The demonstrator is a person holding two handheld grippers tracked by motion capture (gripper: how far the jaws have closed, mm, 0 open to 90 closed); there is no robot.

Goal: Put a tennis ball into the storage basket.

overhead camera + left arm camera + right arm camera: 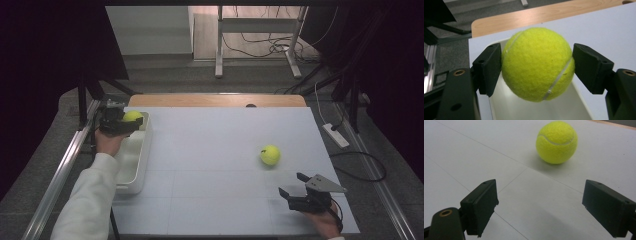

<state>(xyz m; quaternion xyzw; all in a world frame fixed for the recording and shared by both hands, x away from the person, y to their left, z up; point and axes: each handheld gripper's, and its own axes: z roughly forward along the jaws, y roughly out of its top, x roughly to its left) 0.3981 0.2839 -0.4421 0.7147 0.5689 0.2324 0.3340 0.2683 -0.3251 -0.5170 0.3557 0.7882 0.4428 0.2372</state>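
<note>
My left gripper point(131, 121) is shut on a yellow tennis ball point(132, 116) over the far end of a white tray point(131, 170) at the table's left edge. In the left gripper view both black pads press the sides of that ball point(537, 64), and the tray's inside point(524, 110) lies right below it. A second tennis ball point(270, 155) rests on the white table, right of centre. My right gripper point(295, 185) stands open near the front right corner, a short way in front of this ball point(556, 142); nothing lies between its fingers.
The white tabletop point(210, 165) ends in a wooden strip point(215, 100) at the far edge. A metal rail point(60, 175) runs along the left side. A power strip point(335, 135) and cables lie on the floor to the right, a table frame point(257, 40) beyond.
</note>
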